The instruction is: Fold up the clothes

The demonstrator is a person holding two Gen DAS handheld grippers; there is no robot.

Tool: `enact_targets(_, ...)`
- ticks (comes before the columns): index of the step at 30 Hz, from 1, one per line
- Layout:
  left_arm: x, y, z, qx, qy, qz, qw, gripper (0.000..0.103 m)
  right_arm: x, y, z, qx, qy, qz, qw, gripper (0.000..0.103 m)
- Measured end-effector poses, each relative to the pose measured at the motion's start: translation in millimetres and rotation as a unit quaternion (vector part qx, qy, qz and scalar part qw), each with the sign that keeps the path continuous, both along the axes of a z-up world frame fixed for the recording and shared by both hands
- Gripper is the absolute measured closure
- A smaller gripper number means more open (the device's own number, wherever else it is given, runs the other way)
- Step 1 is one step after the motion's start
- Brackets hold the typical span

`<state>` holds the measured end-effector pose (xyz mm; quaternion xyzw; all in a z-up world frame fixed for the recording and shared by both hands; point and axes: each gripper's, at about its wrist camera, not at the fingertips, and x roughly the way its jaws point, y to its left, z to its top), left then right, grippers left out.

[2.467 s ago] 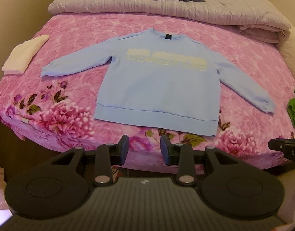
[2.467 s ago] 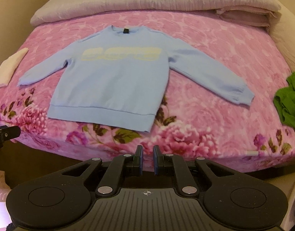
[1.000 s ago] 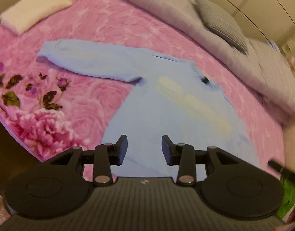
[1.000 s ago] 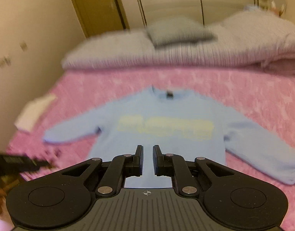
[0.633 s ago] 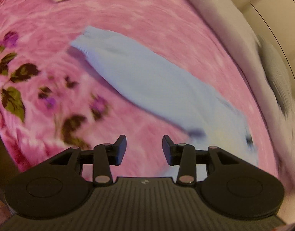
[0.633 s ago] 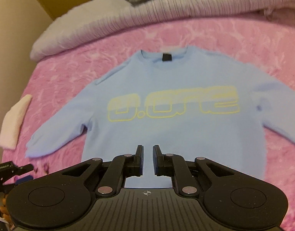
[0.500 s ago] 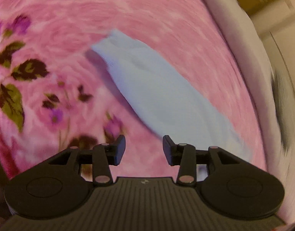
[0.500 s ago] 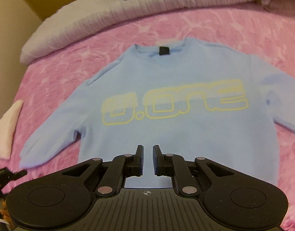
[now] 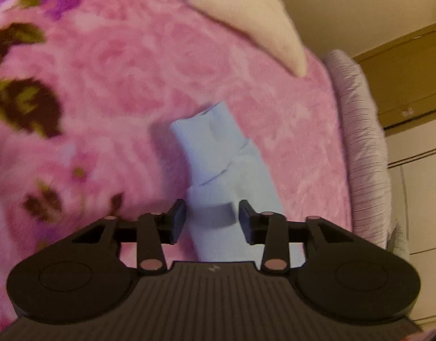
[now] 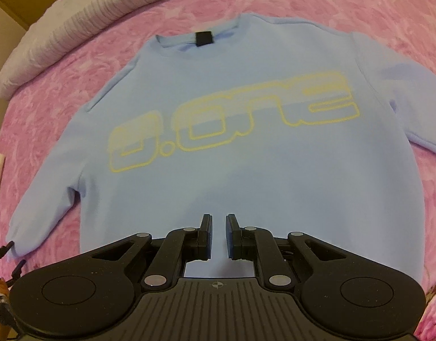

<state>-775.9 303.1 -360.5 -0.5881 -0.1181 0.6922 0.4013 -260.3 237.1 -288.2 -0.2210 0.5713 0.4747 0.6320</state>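
Note:
A light blue sweatshirt [image 10: 246, 170] with yellow lettering lies flat, front up, on the pink floral bedspread [image 10: 388, 14]. Its left sleeve [image 9: 218, 156] runs away from me in the left wrist view and ends in a cuff [image 9: 206, 128]. My left gripper [image 9: 212, 221] is open just above that sleeve, with one finger on each side of it. My right gripper [image 10: 219, 236] hovers over the lower middle of the sweatshirt's body. Its fingers stand almost together with a thin slit between them and hold nothing. The right sleeve's end is out of frame.
A folded cream cloth [image 9: 246, 20] lies on the bedspread [image 9: 118, 85] beyond the cuff. A rolled grey duvet [image 9: 363, 142] runs along the head of the bed [image 10: 61, 37]. A wooden wardrobe [image 9: 402, 85] stands behind it.
My left gripper has swung left and dropped close over the left sleeve, which now lies between its fingers. My right gripper has moved in closer over the sweatshirt's body. Neither jaw gap has changed.

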Motion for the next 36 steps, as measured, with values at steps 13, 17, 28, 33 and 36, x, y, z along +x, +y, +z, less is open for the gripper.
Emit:
enact_targets(13,226.6,8.1,132.0,0.249,0.107,-0.388,0.881,0.101,88.7,-35.7,1.2,0.006,0.009,-0.045,0.999,0.092)
enact_targets(17,328.8,-14.8,93.0,0.188,0.029,-0.509,0.8398,0.087,128.9,-52.2,4.5,0.012,0.007,-0.073,0.997,0.092)
enact_targets(28,345.4,-41.5,39.1,-0.006,0.092,-0.535,0.84,0.086,189.3,-72.4,-9.0,0.05,0.109,-0.146,0.982,0.092)
enact_targets(33,314.0,-11.8,40.7,-0.04,0.144,-0.493,0.8568,0.086,172.5,-45.5,-29.9,0.091,0.215,-0.156,0.96,0.092)
enact_targets(36,307.6,-1.9,41.0,-0.04,0.148,-0.494,0.8559,0.085,156.2,-21.7,-46.9,0.095,0.256,-0.167,0.947,0.092)
